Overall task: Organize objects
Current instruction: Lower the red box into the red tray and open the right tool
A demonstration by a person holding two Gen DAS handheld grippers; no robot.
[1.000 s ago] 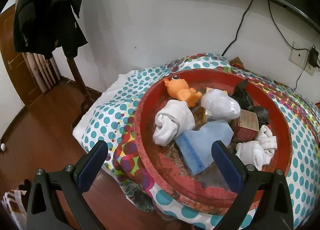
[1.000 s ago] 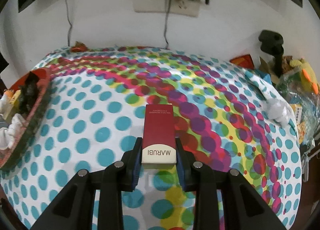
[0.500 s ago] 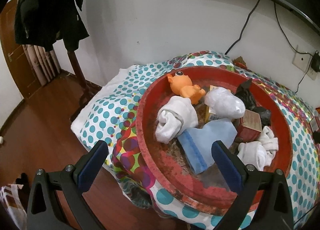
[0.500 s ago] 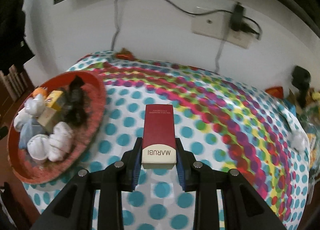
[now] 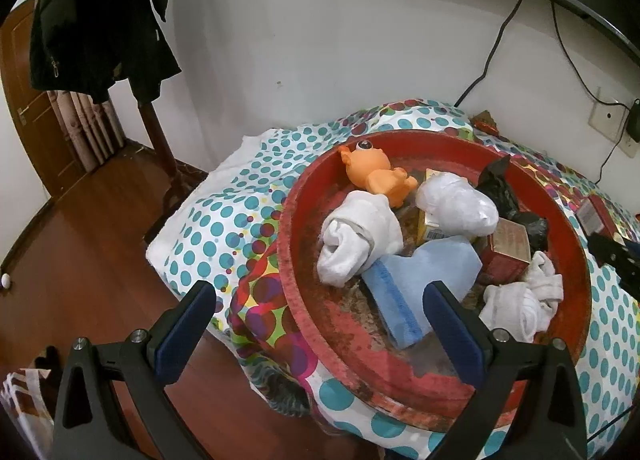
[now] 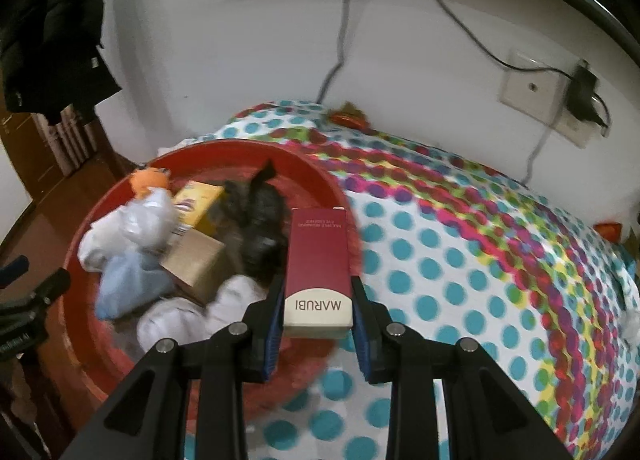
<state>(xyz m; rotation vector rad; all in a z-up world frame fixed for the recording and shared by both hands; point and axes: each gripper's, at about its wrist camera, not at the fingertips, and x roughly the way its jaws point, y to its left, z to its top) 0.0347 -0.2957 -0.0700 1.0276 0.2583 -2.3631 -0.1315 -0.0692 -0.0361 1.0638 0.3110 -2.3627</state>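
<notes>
A round red basin (image 5: 288, 260) sits on the dotted cloth and holds an orange toy (image 5: 376, 175), rolled white socks (image 5: 356, 244), a blue cloth (image 5: 420, 280), a black bag (image 5: 504, 187) and small boxes. My left gripper (image 5: 320, 324) hangs open over the basin's near rim, nothing between its fingers. My right gripper (image 6: 318, 292) is shut on a dark red MARUBI box (image 6: 318, 256), held above the right rim of the basin (image 6: 224, 147). In the left wrist view the right gripper (image 5: 612, 256) shows at the right edge.
The dotted cloth (image 6: 460, 260) covers the table to the right of the basin. A wooden floor (image 5: 80, 244) lies to the left. A dark coat (image 5: 100, 11) hangs on a stand. Cables and a wall socket (image 6: 532, 87) are on the wall behind.
My right gripper has carried the red box leftward across the cloth to the basin, which now fills the left of its view. The left gripper has stayed in place and open.
</notes>
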